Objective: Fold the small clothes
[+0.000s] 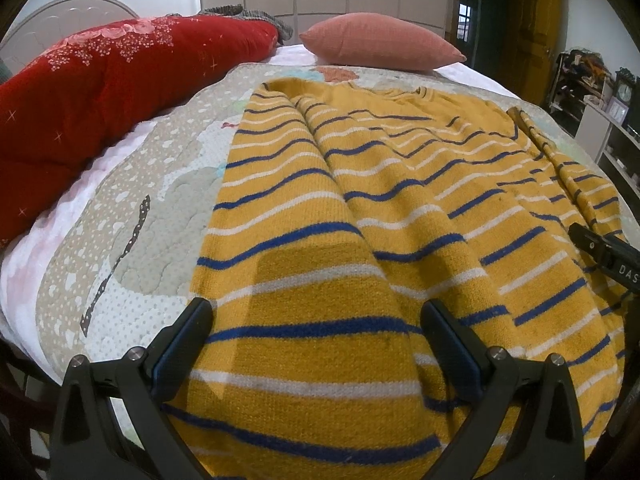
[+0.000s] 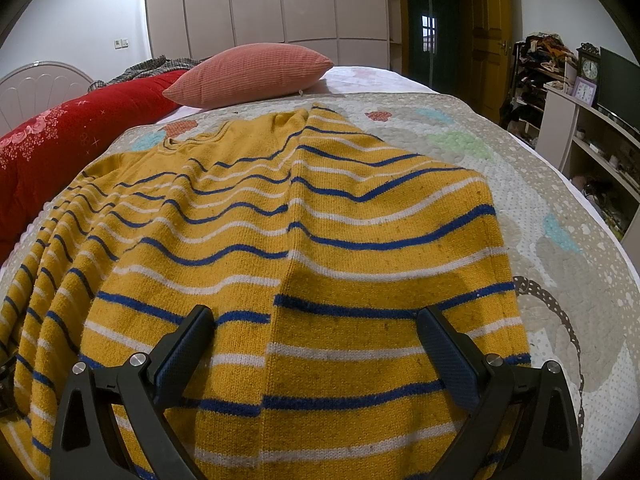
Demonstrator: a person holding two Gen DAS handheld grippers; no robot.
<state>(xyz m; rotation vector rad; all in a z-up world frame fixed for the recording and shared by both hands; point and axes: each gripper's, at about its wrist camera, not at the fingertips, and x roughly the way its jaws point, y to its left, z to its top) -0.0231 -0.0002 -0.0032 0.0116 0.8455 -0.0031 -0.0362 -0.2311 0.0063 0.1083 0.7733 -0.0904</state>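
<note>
Even indoor light, fisheye-warped edges

Left tool (image 1: pixel 318 318): fingers spread wide, nothing between them, tips pointing forward and down.
Left fingers (image 1: pixel 188 336): black, blue inner pads, both tips in sight.
Right tool (image 2: pixel 316 326): fingers spread just as wide, nothing pinched, aimed forward and down.
Right fingers (image 2: pixel 448 344): black, textured blue pads facing inward.
Relation: a finger of the right tool shows at the right edge of the left wrist view, near the left tool.
</note>
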